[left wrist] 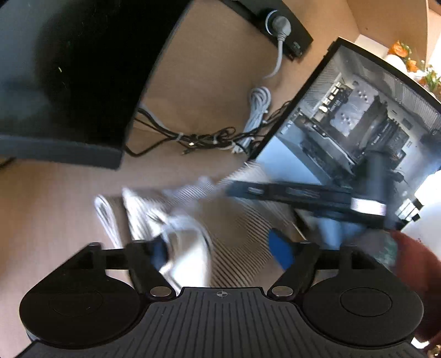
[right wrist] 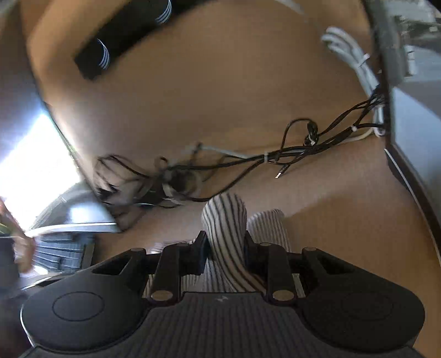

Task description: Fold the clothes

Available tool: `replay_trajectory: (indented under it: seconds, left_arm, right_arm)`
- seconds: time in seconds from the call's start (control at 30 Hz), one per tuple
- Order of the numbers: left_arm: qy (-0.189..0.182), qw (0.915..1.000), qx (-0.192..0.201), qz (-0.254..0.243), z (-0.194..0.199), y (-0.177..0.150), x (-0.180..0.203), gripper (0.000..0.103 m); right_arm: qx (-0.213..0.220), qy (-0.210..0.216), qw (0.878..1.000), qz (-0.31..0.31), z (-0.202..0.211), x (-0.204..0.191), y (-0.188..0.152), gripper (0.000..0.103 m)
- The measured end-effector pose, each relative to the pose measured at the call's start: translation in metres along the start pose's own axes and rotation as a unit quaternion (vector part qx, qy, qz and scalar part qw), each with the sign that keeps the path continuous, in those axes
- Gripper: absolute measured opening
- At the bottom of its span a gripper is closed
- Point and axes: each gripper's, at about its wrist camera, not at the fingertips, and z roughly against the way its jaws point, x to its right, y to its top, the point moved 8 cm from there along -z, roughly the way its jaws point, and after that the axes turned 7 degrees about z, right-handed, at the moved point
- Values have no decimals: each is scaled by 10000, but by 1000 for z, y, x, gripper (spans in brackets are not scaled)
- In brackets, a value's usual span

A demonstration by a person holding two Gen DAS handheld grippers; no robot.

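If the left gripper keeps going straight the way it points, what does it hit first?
Most likely the striped garment lying between the open left gripper fingers and just ahead of it. The picture is blurred, so depth is uncertain; the other gripper crosses further on.

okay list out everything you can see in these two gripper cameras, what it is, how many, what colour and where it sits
striped garment: one, white with dark stripes, on the desk, a fold pinched in the right gripper
desk: one, tan wood, under everything
monitor: one, black, left in the left view
computer case: one, black with clear side, right in the left view
cable bundle: one, black with some white, along the desk's back
power strip: one, black, grey plug in it
flowers: orange, far right corner
left gripper: black with blue pads, open over the garment
right gripper: black, shut on the garment
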Motion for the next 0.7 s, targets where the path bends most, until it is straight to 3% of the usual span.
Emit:
replay_trajectory:
  seconds: [0.13,0.23,0.3,0.37,0.43,0.5,0.57,0.6,0.7]
  left_arm:
    - [222,9997,49,-70,-13,-4,0,95]
    - [473,9986,-171,-147,-27,-5,-8,84]
    - [536,9983,-226,-36,-27,-9,-14,72]
    - [556,9981,-206,138,-23,-11,-20,66]
    - [517,9980,-145,325,-19,-12,-23,63]
    - [426,9984,-190,334,-22,-13,-21,56]
    - [403,9984,-269,283,-20,-17,-15,51]
    - [350,9983,-342,314,-16,-20,-11,49]
    - [97,9964,-645,546,3,-38,0,45]
  right_arm:
    - [-349,108,9991,-213,-30,19,-7,31]
    - [-367,345,9981,-356,-28,25,-11,33]
    - [-311,473,9978,-331,-13,25,-15,43]
    - [-118,512,9983,-260,13,26,-20,63]
    - [104,511,9986,-49,39,24,-28,67]
    - [149,337,9989,296,52,20,-38,66]
    - [80,172,9989,430,52,16,-46,48]
    - [-10,245,9994,226,52,14,-49,34]
    - [-540,567,9965,-306,63,10,-64,28]
